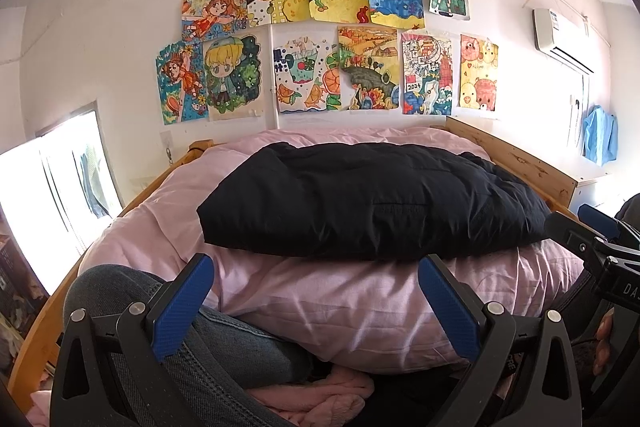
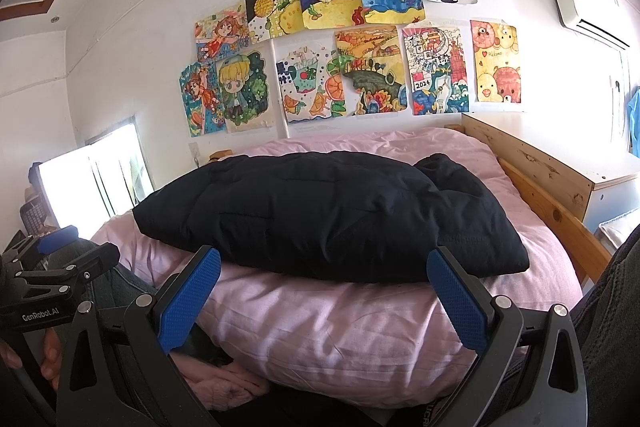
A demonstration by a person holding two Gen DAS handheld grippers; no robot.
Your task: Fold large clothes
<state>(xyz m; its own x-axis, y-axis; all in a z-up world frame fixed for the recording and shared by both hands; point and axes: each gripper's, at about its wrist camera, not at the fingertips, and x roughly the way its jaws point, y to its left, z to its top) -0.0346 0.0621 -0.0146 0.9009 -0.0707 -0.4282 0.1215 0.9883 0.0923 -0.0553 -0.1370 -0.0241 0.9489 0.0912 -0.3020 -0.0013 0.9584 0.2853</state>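
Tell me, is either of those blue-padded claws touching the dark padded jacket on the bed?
Apart. In the left wrist view the left gripper is open with pink duvet visible between it and the black padded jacket. The right wrist view shows the right gripper likewise.

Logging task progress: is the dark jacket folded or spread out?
Folded. The jacket lies as a compact, puffy block on the pink quilt, no sleeves trailing; both grippers hang open, clear of it.

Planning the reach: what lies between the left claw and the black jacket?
Only pink duvet separates the open left claw from the black jacket, per the left wrist view.
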